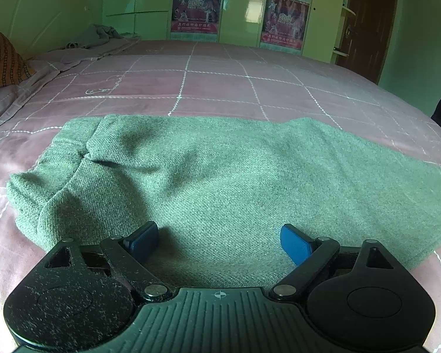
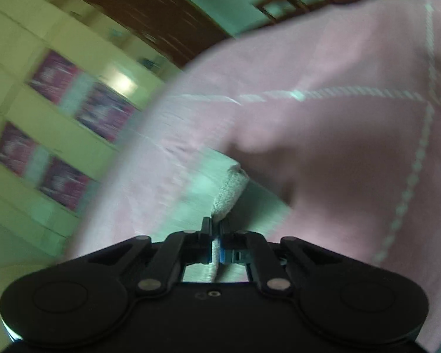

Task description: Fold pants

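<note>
The green pants (image 1: 220,176) lie crosswise under the wide-open, empty left gripper (image 1: 220,239), while the right gripper (image 2: 216,235) pinches their edge.

1. The left gripper (image 1: 219,242) has a black, dust-speckled body with a round disc housing at 7 o'clock and another at 5 o'clock.
2. Between the discs sits a ribbed dark plate bearing a small white crosshair mark.
3. Black link arms with silver rivet heads carry blue fingers (image 1: 295,242).
4. The right gripper (image 2: 216,236) has the same black body, cleaner, with twin discs, silver rivets, and a small screw at 6 o'clock.
5. Its finger pads show blue with a pale edge.
</note>
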The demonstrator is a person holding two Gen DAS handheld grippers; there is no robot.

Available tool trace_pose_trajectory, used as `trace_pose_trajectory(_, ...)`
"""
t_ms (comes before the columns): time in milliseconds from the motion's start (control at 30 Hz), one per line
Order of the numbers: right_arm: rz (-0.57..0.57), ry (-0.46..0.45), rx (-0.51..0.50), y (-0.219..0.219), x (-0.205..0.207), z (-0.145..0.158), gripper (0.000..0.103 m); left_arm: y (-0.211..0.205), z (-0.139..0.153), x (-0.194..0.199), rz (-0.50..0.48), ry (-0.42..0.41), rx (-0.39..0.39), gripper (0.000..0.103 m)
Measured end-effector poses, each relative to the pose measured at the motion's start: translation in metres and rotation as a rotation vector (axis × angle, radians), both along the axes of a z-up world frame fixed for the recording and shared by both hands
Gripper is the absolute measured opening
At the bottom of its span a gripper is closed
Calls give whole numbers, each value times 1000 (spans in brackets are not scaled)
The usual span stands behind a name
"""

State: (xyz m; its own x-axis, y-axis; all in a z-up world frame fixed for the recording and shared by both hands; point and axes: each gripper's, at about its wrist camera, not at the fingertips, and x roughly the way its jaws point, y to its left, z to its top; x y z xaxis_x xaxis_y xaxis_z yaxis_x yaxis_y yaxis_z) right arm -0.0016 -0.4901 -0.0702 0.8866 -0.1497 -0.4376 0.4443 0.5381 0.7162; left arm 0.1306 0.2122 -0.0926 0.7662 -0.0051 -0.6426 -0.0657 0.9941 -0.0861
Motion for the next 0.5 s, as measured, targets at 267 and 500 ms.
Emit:
trace_pose_trajectory(267,-38,46,136,-11,-17,-19,35,0,1,1,-5,3,0,89)
trace_pose_trajectory(500,4,83,213,-21,-2,-31,31,1,1,0,6,7,5,90)
